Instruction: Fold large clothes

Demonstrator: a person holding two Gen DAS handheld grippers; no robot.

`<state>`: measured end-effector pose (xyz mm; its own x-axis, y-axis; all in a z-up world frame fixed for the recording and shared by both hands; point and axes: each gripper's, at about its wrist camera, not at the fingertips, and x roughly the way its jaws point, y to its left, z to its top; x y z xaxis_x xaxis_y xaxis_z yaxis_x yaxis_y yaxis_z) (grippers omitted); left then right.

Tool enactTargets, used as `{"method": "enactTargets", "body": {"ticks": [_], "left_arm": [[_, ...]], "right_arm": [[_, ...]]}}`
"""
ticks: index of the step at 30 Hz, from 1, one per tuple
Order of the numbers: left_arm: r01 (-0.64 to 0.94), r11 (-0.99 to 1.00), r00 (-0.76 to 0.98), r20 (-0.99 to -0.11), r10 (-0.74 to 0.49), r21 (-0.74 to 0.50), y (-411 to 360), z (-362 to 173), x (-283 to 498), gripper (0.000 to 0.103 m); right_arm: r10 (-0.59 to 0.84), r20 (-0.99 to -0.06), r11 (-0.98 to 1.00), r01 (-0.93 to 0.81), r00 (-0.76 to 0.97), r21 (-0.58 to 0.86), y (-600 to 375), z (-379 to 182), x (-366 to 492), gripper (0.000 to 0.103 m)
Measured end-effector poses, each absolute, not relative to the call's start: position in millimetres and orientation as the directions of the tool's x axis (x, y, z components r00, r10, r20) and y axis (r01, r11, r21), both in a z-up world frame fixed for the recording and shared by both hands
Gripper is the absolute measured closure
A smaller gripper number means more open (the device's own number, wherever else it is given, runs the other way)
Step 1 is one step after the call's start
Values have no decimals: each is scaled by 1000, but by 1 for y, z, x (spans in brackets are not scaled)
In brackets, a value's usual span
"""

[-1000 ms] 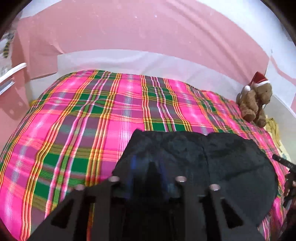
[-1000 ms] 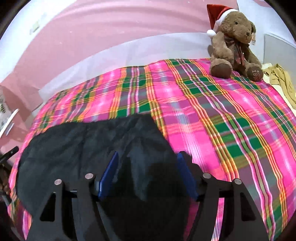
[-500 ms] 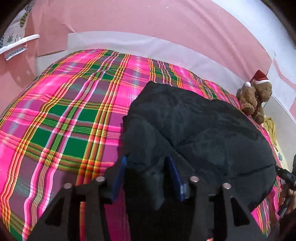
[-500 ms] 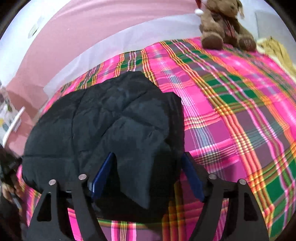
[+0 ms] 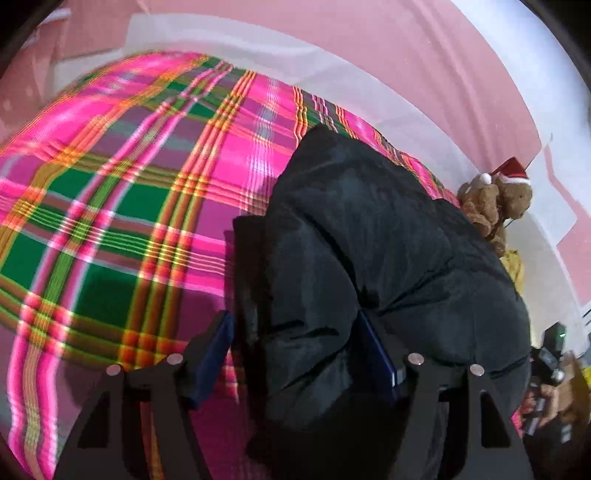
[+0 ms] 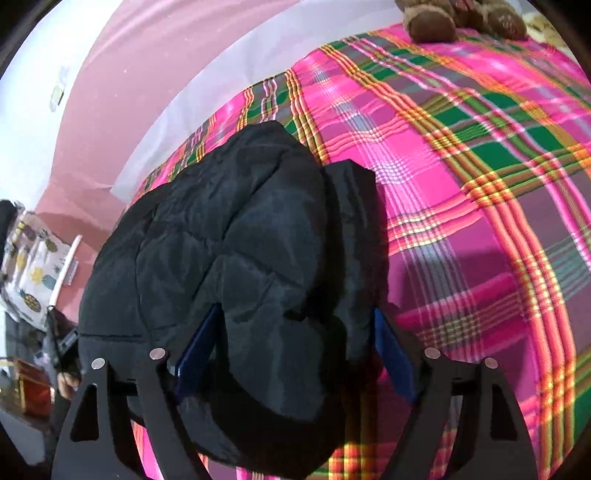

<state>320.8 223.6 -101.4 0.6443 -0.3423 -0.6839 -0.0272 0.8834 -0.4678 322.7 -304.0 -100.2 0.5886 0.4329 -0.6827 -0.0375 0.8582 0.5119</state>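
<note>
A black puffy jacket (image 5: 369,229) lies bunched on a bed with a pink and green plaid cover (image 5: 129,206). My left gripper (image 5: 295,325) stands low over the jacket's near left edge, jaws opening, with a fold of jacket between the blue pads and a gap at the left pad. In the right wrist view the same jacket (image 6: 229,221) spreads leftward over the cover (image 6: 480,166). My right gripper (image 6: 295,317) is over its near right edge, jaws opening wide, padded fabric lying loose between them.
A brown teddy bear (image 5: 495,199) in a Santa hat sits at the bed's far right corner, its feet (image 6: 428,22) showing in the right view, with a yellow cloth (image 5: 515,262) beside it. Pink and white walls ring the bed. A pineapple-print fabric (image 6: 33,273) hangs left.
Both grippers sank toward the bed with the jacket and their jaws spread apart. The jacket edge that was pinched now rests loosely between the pads on the cover.
</note>
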Motion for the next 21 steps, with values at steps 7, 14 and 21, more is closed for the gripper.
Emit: {"method": "enactTargets", "body": {"ticks": [7, 14, 21], "left_arm": [[-13, 864, 615, -685, -390, -503, 218, -107, 330, 28], [-1, 868, 601, -694, -396, -497, 210, -109, 339, 30], [-3, 926, 613, -732, -296, -376, 180, -98, 345, 51]], "right_arm": [[506, -670, 810, -32, 543, 586, -305, -115, 339, 15], [503, -694, 825, -47, 515, 563, -296, -115, 350, 24], [496, -707, 837, -59, 505, 544, -282, -111, 354, 51]]}}
